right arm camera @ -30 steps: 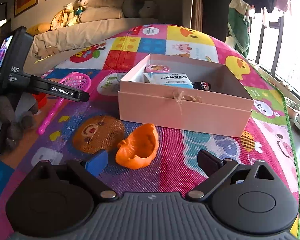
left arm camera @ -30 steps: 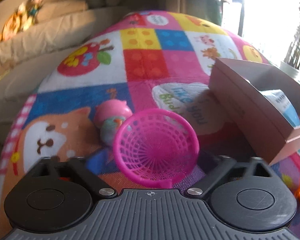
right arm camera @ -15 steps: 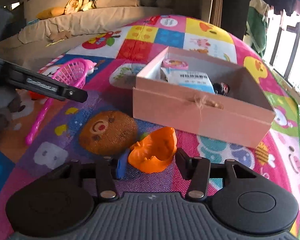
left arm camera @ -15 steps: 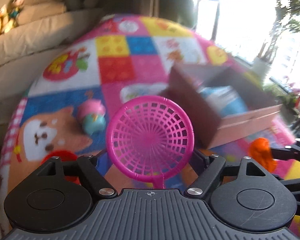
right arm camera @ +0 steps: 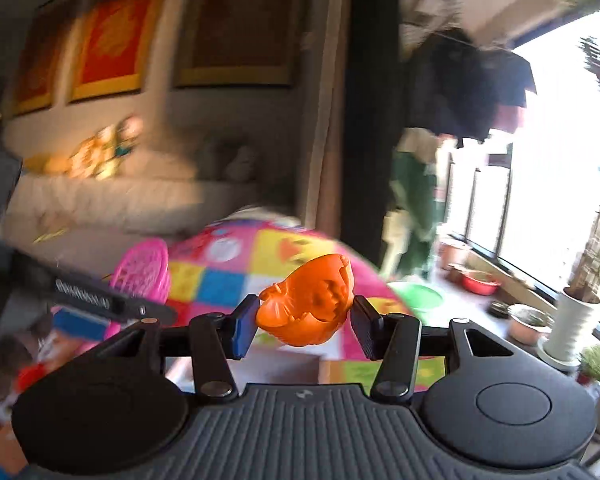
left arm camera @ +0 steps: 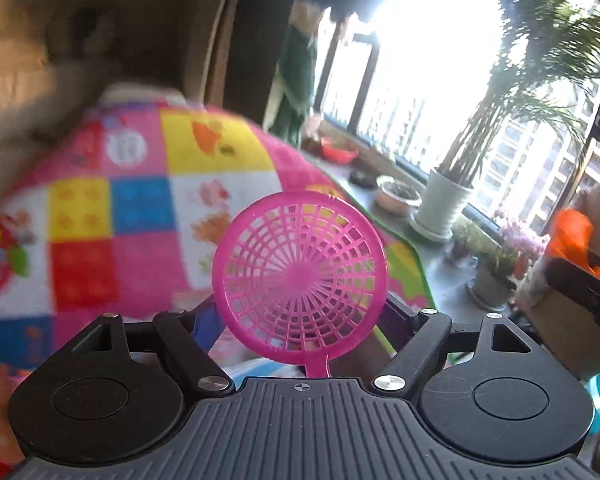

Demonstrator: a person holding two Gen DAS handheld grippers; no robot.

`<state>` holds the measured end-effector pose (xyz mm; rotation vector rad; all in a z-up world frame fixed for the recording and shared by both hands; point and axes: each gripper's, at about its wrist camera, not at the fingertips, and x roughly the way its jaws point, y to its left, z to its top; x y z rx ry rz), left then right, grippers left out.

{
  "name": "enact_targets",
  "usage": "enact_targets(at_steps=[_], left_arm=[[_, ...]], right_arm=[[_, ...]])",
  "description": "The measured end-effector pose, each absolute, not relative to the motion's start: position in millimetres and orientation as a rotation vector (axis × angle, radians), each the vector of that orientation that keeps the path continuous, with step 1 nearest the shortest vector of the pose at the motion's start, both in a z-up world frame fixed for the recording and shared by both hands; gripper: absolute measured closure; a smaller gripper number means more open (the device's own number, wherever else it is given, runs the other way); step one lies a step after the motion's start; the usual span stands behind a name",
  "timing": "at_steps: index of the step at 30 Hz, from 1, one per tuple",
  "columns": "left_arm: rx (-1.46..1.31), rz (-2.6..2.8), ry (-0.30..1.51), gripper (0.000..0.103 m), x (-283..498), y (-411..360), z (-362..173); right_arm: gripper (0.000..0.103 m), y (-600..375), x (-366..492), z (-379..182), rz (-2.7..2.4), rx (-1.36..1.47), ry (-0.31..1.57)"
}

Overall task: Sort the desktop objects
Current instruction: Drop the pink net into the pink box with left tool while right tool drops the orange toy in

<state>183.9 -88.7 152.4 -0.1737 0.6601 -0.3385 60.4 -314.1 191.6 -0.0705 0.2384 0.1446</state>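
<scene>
My left gripper [left arm camera: 300, 316] is shut on the handle of a pink plastic sieve [left arm camera: 300, 276], whose round mesh stands upright between the fingers, lifted above the colourful play mat [left arm camera: 140, 208]. My right gripper [right arm camera: 304, 326] is shut on an orange moulded toy [right arm camera: 308, 306] and holds it in the air. The sieve also shows at the left of the right wrist view [right arm camera: 144, 270], and the orange toy at the right edge of the left wrist view [left arm camera: 572, 240]. The pink box is hidden in both views.
A windowsill with potted plants [left arm camera: 444, 200] and bowls [right arm camera: 478, 282] runs along the mat's right side. A green basin [right arm camera: 418, 296] lies beyond the mat. A sofa with soft toys [right arm camera: 100, 152] stands behind. Both views are motion-blurred.
Both grippers have lifted and tilted up with their objects. My right gripper closed on the orange toy and raised it off the mat. The box has left both views.
</scene>
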Motion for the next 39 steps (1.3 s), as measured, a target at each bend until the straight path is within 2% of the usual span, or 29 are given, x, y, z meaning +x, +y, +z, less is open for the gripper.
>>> enact_targets(at_steps=[2, 6, 9, 13, 16, 20, 23, 27, 31, 33, 39], left_arm=[[-0.216, -0.348, 0.708, 0.019, 209.6, -103.6, 134.8], [-0.183, -0.312, 0.688, 0.019, 237.2, -129.0, 105.6], [-0.213, -0.318, 0.769, 0.019, 253.7, -138.1, 82.5], [-0.211, -0.400, 0.916, 0.010, 259.7, -146.3, 53.7], [-0.256, -0.423, 0.895, 0.007, 252.1, -126.7, 57.5], [-0.254, -0.408, 0.775, 0.003, 223.9, -85.3, 84.4], [-0.140, -0.343, 0.687, 0.002, 189.2, -63.9, 93.7], [0.040, -0.269, 0.631, 0.002, 133.3, -40.9, 77.2], [0.055, -0.201, 0.673, 0.001, 92.3, -6.6, 51.7], [0.034, -0.170, 0.701, 0.001, 75.0, 13.1, 41.7], [0.057, -0.026, 0.692, 0.000, 37.3, 67.4, 24.5]], right_arm=[[0.053, -327.9, 72.6, 185.7, 0.117, -0.036, 0.252], [0.053, -348.8, 96.1, 160.7, 0.103, 0.029, 0.299], [0.053, -355.4, 110.4, 141.2, 0.102, 0.042, 0.345], [0.053, -360.0, 118.3, 120.0, 0.098, 0.049, 0.390], [0.053, -359.4, 124.1, 111.8, 0.095, 0.070, 0.413], [0.053, -348.3, 134.0, 111.0, 0.129, 0.067, 0.421], [0.053, -334.6, 142.5, 114.7, 0.178, 0.075, 0.433], [0.053, -310.9, 175.4, 119.2, 0.292, 0.166, 0.511], [0.052, -281.4, 216.4, 117.3, 0.353, 0.234, 0.600], [0.034, -267.2, 234.3, 113.2, 0.349, 0.230, 0.627], [0.032, -233.2, 240.4, 107.3, 0.296, 0.197, 0.688]])
